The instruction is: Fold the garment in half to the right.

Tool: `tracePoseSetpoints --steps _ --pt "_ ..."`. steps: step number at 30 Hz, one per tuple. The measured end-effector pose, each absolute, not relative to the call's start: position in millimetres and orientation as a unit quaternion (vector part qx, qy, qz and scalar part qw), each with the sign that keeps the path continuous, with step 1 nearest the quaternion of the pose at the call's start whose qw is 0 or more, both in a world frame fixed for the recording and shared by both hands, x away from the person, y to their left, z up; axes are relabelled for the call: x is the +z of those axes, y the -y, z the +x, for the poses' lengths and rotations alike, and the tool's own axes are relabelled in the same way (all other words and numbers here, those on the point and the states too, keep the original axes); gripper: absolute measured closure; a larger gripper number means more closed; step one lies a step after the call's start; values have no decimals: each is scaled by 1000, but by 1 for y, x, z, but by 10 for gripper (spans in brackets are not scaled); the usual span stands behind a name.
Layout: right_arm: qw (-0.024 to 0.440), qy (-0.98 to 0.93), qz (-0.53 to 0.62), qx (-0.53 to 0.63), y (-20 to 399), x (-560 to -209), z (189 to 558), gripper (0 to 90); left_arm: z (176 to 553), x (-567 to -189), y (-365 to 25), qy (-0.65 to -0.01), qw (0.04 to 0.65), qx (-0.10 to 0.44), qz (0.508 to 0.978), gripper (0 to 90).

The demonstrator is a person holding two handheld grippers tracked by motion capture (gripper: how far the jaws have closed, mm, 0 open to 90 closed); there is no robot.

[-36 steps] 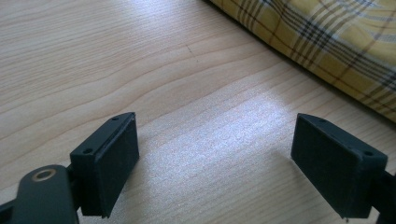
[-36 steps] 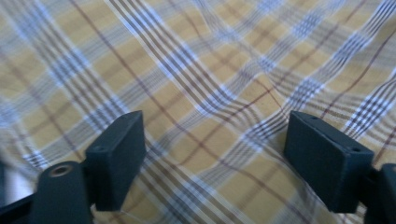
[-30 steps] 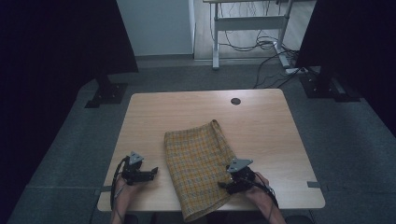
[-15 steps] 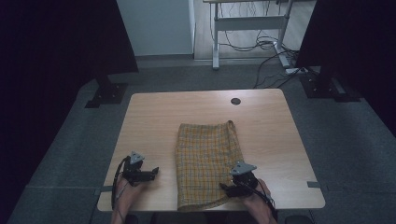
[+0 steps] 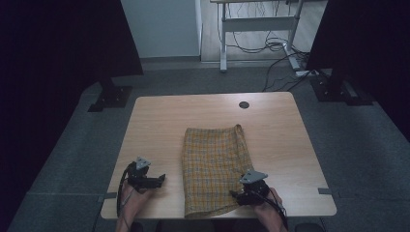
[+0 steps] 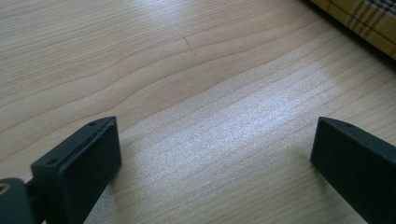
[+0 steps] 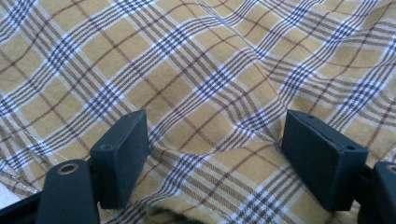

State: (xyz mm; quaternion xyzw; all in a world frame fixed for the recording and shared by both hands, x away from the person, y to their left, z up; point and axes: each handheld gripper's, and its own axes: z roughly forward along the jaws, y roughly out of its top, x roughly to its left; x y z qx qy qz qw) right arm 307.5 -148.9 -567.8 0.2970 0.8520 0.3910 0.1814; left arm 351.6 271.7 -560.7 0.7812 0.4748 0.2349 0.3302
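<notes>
A yellow plaid cloth (image 5: 212, 164) lies folded in a long strip on the wooden table (image 5: 159, 125), reaching to the near edge. My right gripper (image 5: 235, 195) rests at the strip's near right corner. In the right gripper view the plaid cloth (image 7: 187, 70) lies under and between the parted jaws of the right gripper (image 7: 215, 154), which have just been closing slightly; a soft ridge of fabric rises between them and the pads do not press it. My left gripper (image 5: 160, 180) sits on bare wood left of the cloth. The left gripper (image 6: 215, 158) has just been opening with nothing between its jaws, and a cloth edge (image 6: 369, 18) shows far off.
A round cable hole (image 5: 244, 104) sits near the table's far edge. Dark panels stand on feet at the back left (image 5: 109, 94) and back right (image 5: 338, 89). A desk frame with cables (image 5: 256, 29) stands behind. Bare wood surrounds the cloth on both sides.
The cloth, slanted and hanging over the near edge a second ago, now lies straight and flat. My right gripper has shifted slightly right with it. The left gripper has stayed put.
</notes>
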Motion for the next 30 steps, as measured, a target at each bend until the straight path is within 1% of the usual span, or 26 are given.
tracePoseSetpoints --steps 30 --pt "189 -842 320 391 149 -565 368 236 349 -561 -269 -478 327 236 780 17"
